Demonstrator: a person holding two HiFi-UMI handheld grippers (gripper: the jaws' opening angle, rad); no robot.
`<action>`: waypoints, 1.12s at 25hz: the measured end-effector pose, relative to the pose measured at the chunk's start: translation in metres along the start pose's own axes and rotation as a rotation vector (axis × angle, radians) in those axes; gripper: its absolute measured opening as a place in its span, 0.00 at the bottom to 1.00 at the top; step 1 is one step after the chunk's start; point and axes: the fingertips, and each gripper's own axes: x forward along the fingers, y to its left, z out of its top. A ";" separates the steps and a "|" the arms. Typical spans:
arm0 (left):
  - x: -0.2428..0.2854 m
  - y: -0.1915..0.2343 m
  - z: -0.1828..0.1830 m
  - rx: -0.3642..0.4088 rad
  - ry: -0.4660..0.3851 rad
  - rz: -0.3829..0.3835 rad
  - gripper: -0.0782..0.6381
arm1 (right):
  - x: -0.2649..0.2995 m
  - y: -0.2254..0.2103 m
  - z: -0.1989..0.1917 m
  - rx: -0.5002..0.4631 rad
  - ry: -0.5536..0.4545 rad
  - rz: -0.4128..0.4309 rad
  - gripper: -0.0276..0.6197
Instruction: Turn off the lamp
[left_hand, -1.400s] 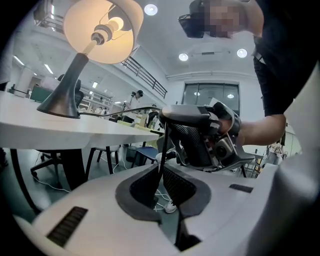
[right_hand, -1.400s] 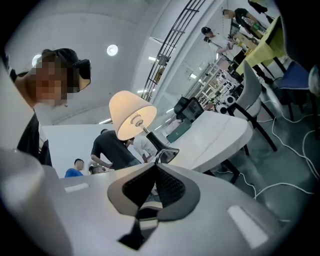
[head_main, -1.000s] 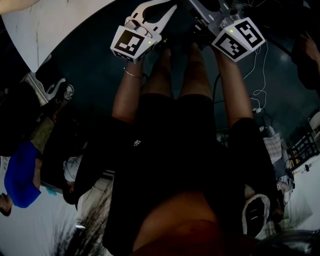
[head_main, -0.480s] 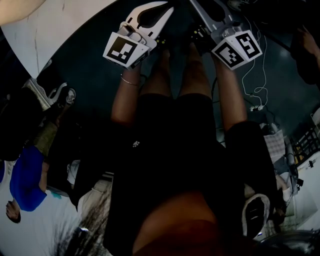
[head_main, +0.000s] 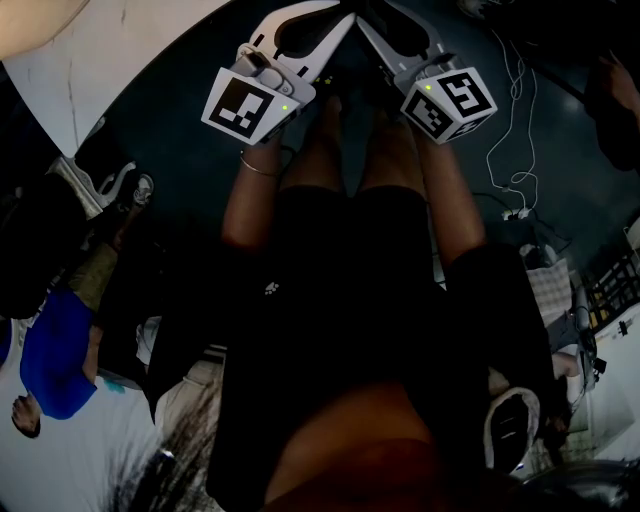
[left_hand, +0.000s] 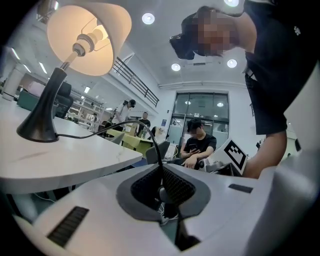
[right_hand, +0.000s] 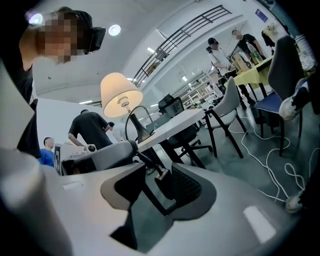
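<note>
On the white table (left_hand: 60, 160), only the gripper views show the lit lamp (left_hand: 59, 75)

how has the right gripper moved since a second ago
Yes: the right gripper shifted left, away from the white floor cable; its jaws have just been opening, the cord switch between them.

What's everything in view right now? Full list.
lamp: 1, cream shade, lit, black base, on table
table: 1, white, left in left gripper view
cord: 1, black, from lamp base down to grippers
switch: 1, black, inline on cord
chairs: several, grey, black, blue, by tables
cables: white, on floor
bystanders: several, background
left gripper: white, shut on cord
right gripper: white, jaws have just been opening, switch between them
</note>
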 end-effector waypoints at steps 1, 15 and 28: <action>0.000 -0.001 0.001 0.003 -0.002 -0.004 0.14 | 0.002 0.001 -0.002 0.002 0.003 -0.001 0.25; -0.001 -0.011 0.016 0.018 -0.045 -0.016 0.14 | 0.004 -0.003 -0.002 0.071 -0.030 0.010 0.21; -0.002 -0.017 0.011 0.068 -0.036 -0.045 0.14 | 0.001 0.007 0.002 0.152 -0.060 0.080 0.14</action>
